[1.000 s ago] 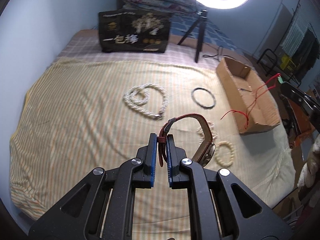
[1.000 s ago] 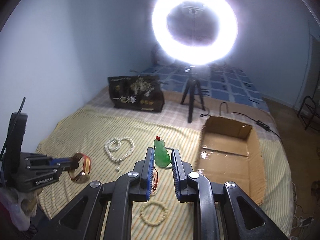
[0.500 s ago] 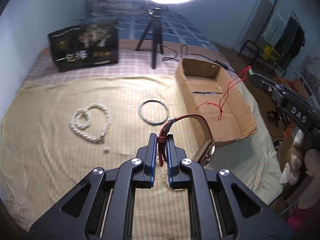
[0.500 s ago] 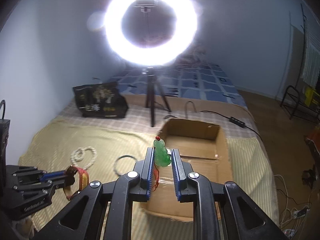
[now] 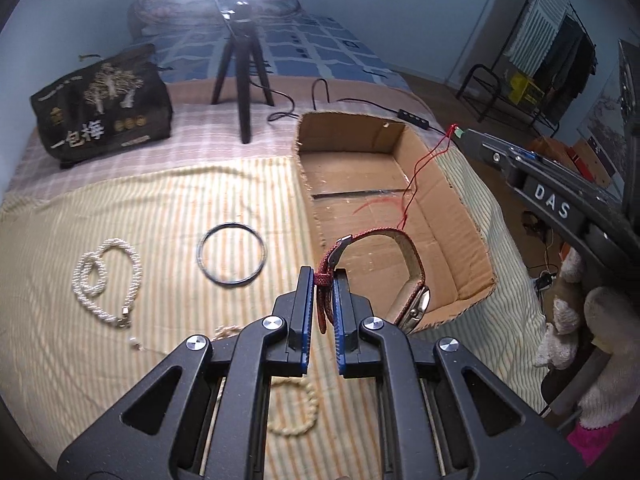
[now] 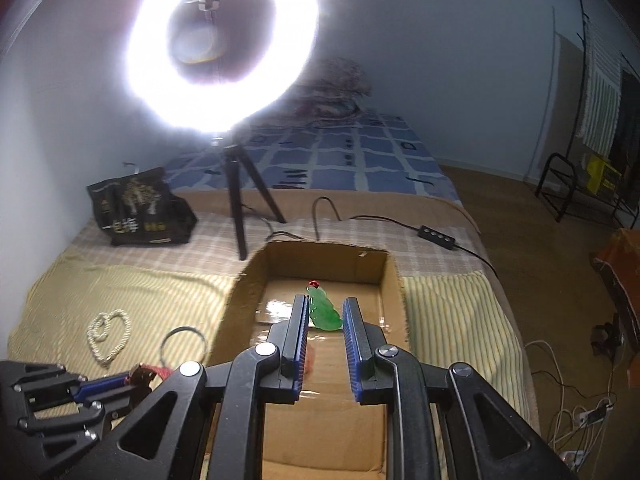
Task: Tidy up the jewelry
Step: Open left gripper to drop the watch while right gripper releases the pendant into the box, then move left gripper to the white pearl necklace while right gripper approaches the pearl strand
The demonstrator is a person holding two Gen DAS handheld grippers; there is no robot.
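- the left gripper (image 5: 324, 280) has its jaws clamped on the red strap of a watch (image 5: 404, 280), which hangs at the near left edge of the cardboard box (image 5: 468, 216).
- the right gripper (image 6: 325, 312) is above the inside of the box, jaws pressed on a green pendant (image 6: 325, 314).
- left of the box, on the striped cloth (image 5: 120, 208), lie a black ring (image 5: 231, 255) and a pearl necklace (image 5: 105, 276).

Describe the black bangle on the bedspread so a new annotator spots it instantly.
Start at the open cardboard box on the yellow striped bedspread; the black bangle lies flat on the cloth just left of the box's left wall. A white pearl necklace lies further left. The bangle is the only thin, plain, dark hoop; its neighbours are pale and beaded.
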